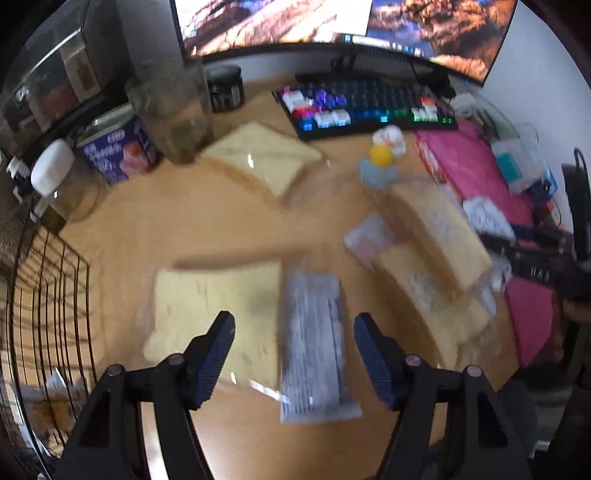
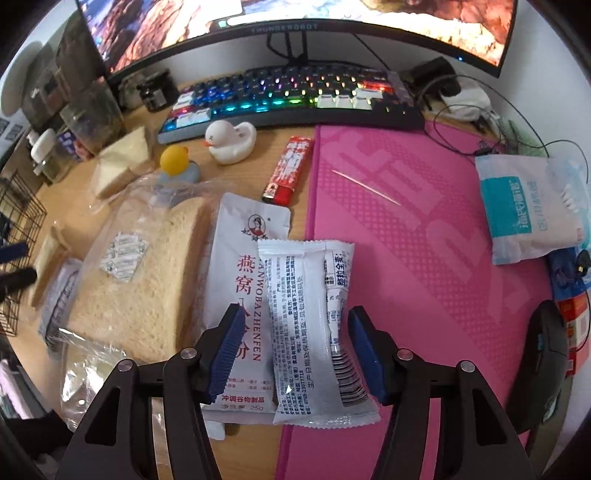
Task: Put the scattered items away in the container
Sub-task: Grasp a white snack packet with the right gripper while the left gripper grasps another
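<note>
Sachets and bagged bread lie scattered over a wooden desk (image 2: 62, 192) in front of a lit keyboard (image 2: 291, 99) and a monitor (image 2: 280, 22).

In the right wrist view, the right gripper (image 2: 293, 349) points steeply down with its blue pads either side of a small white sachet (image 2: 314, 328) printed with black text and a barcode. The sachet lies between the jaws, but a gap shows on both sides, so the pads do not press on it. It rests partly on a larger white sachet (image 2: 240, 266) with red characters and partly on the edge of a pink mat (image 2: 417, 229). Left of both lies a bread slice in a clear bag (image 2: 147, 280).

In the left wrist view, which is blurred, the left gripper (image 1: 293, 354) stands released above a grey-white sachet (image 1: 314, 343) lying on the desk, pads apart from it. A bagged bread slice (image 1: 218, 314) lies just beside that sachet on the left. The black wire basket (image 1: 48, 314) stands at the far left edge of that view.

A yellow duck (image 2: 174, 158), a white duck (image 2: 231, 140), a red lighter (image 2: 288, 170) and a toothpick (image 2: 365, 186) lie near the keyboard.
</note>
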Motion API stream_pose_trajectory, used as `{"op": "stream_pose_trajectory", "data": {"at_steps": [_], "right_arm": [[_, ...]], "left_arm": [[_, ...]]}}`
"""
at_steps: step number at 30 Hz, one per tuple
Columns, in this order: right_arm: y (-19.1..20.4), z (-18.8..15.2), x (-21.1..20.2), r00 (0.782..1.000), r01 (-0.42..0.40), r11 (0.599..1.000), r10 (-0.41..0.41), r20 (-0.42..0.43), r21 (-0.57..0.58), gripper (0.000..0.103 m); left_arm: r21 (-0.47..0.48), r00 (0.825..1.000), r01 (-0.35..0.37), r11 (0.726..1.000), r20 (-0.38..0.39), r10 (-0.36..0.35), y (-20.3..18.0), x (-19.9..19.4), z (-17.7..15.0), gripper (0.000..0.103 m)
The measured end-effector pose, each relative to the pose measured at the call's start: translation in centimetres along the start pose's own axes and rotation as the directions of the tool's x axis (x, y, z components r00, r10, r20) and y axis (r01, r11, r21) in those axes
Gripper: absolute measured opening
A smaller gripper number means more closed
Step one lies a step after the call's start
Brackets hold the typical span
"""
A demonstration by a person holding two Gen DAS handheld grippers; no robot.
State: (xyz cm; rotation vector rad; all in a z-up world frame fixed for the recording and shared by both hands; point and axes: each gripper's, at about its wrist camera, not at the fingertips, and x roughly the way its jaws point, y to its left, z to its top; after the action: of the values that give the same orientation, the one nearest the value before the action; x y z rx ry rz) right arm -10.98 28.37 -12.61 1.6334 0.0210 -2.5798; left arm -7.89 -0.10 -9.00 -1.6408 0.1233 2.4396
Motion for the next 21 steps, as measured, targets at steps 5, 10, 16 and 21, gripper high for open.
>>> {"op": "stream_pose_trajectory", "data": {"at_steps": [5, 10, 16, 21], "right_arm": [[0.1, -0.3, 0.0, 1.000, -0.013, 1.000, 0.013, 0.009, 0.005, 0.059], [-0.4, -0.6, 0.0, 0.999, -0.041, 0.999, 0.041, 0.024, 0.016, 0.059], [-0.8, -0.8, 0.1, 0.997, -0.069, 0.997, 0.068, 0.044, 0.019, 0.059], [-0.8, -1.0, 0.0, 0.996, -0.072, 0.997, 0.071, 0.058, 0.015, 0.060]], "left_arm": [[0.023, 0.997, 0.036, 0.999, -0.066, -0.034, -1.4, 0.2, -1.8, 0.073], [0.041, 0.993, 0.042, 0.998, -0.116, -0.037, -2.3, -0.6, -3.2, 0.073], [0.014, 0.985, 0.050, 0.999, -0.168, -0.047, -2.7, 0.6, -3.9, 0.073], [-0.015, 0.985, -0.015, 1.000, -0.171, 0.012, -2.1, 2.6, -3.3, 0.073]]}}
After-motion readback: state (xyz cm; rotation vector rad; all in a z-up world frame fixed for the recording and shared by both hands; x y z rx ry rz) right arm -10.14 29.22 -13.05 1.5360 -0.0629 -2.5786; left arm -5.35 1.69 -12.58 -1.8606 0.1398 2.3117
